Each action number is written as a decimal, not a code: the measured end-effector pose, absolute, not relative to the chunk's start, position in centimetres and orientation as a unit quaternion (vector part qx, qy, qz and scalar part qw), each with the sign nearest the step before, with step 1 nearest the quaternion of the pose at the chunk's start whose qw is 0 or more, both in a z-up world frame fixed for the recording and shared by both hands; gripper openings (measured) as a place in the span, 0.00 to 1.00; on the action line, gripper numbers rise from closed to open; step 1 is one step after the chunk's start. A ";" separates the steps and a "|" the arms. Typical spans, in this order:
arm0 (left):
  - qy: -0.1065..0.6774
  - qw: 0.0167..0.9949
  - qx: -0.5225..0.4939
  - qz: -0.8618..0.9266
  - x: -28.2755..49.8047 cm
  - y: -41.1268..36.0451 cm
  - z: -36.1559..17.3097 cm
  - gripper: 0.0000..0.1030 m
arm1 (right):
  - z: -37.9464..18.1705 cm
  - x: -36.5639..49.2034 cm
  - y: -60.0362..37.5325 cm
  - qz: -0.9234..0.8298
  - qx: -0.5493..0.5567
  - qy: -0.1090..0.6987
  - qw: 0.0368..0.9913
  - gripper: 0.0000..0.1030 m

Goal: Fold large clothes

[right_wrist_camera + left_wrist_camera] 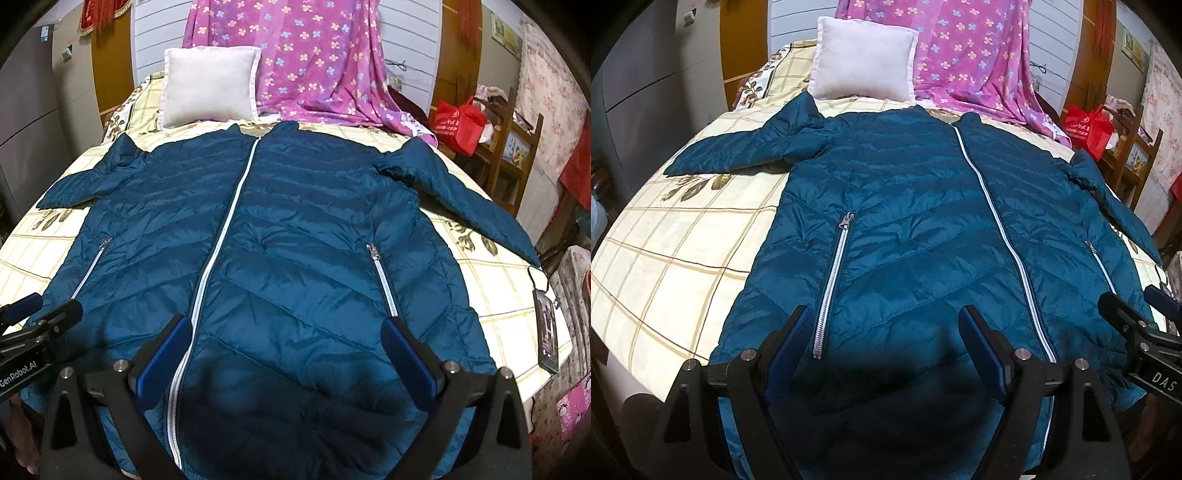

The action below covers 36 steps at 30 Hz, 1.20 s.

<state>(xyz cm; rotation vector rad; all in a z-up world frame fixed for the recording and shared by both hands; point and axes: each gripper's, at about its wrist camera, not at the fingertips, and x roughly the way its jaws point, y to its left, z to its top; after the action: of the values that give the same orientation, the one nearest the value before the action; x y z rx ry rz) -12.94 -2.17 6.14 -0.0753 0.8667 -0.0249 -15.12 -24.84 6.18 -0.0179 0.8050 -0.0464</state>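
Left tongs (886,321) hover low over the hem of the jacket (916,221), angled down and forward, jaws spread wide, nothing between them. Its left finger (792,332) sits just beside the lower end of a pocket zip (831,280); the right finger (979,339) sits just left of the main zip (1004,229). No contact with the cloth that I can make out.

Right tongs (291,339) same pose over the other half of the hem: tilted down, jaws wide apart, empty. Left finger (173,343) is next to the main zip (221,229), right finger (402,343) just below the other pocket zip (384,284). Each tool shows at the edge of the other's view, side by side, near each other but apart.

Jacket is teal, quilted, zipped up, lying front-up and flat on the bed (665,240), collar toward the headboard, hem at the near edge. Both sleeves spread outward and down: one (738,147) to the left, one (461,199) to the right.

Pale pillow (210,88) stands beyond the collar, pink flowered blanket (314,62) draped beside it. Phone (546,332) lies at the bed's right edge. Red bag (460,123) on a wooden rack further right.
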 end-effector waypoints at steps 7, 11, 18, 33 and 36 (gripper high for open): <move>0.416 0.909 -0.032 -0.002 -12.0 -2.1 6.2 0.27 | 6.1 -14.6 -24.6 -0.021 -0.010 0.391 0.920 1.00; 0.414 0.910 -0.028 0.001 -11.5 -2.1 6.1 0.27 | 6.1 -14.2 -24.3 -0.018 -0.012 0.391 0.920 1.00; 0.408 0.912 -0.031 0.004 -10.6 -1.6 6.4 0.27 | 6.4 -12.8 -23.7 -0.009 -0.012 0.389 0.921 1.00; 0.398 0.916 -0.033 0.033 -5.3 1.7 7.3 0.27 | 5.9 -6.0 -20.3 0.016 -0.004 0.397 0.918 1.00; 0.398 0.916 -0.041 0.036 -3.8 2.5 7.3 0.27 | 5.6 -4.2 -19.7 0.019 0.002 0.403 0.915 1.00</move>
<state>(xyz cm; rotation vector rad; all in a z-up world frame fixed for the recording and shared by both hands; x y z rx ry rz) -3.81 2.53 7.29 -0.0843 0.8197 0.0732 -4.20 -19.71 5.57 0.0032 0.8300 0.0381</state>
